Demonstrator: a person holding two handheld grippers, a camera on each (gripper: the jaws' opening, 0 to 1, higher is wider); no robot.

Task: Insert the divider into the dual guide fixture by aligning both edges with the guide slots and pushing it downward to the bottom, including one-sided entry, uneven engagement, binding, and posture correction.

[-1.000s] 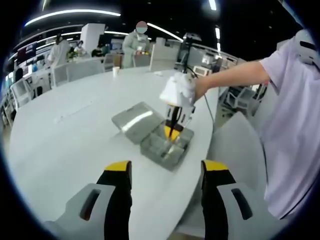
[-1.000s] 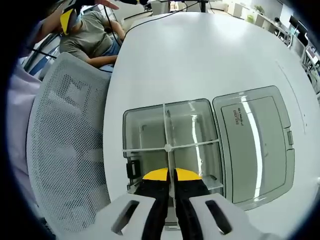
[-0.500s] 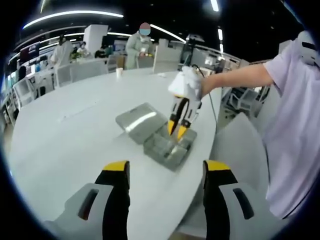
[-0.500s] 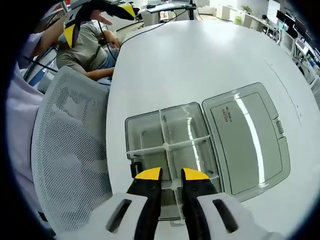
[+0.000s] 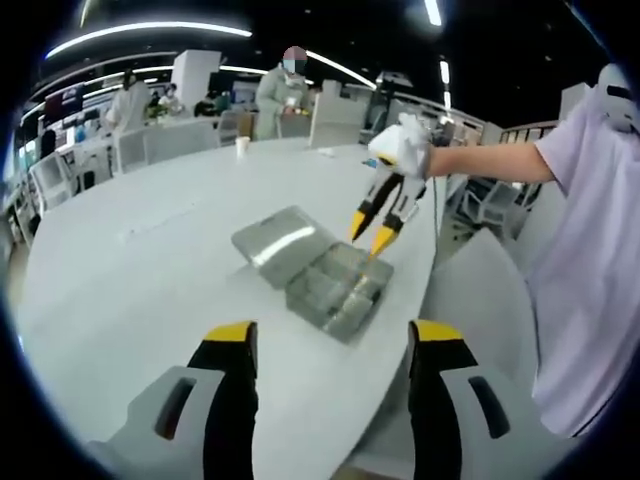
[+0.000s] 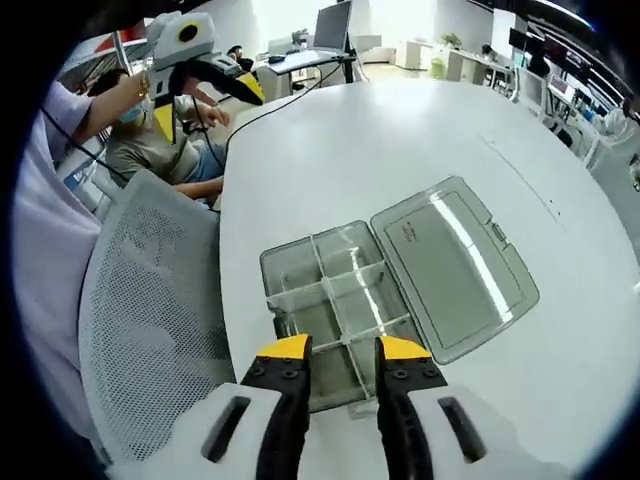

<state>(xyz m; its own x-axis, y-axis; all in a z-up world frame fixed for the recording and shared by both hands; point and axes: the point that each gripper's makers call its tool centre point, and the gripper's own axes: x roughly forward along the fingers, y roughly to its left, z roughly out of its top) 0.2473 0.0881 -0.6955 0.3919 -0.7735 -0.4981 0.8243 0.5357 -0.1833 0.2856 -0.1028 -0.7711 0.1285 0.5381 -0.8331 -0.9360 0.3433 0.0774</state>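
the white table (image 6: pixel 400 140) carried a clear dual guide fixture (image 6: pixel 335 300) with its lid (image 6: pixel 455 265) flat open beside it. the divider (image 6: pixel 350 290) stood seated inside. the right gripper (image 6: pixel 345 350) hung above, jaws parted, empty. the left gripper (image 5: pixel 325 335) stood apart, jaws wide, holding nothing.

Bright overhead strip lighting, glare on the open lid (image 6: pixel 455 268), soft fisheye-warped edges.
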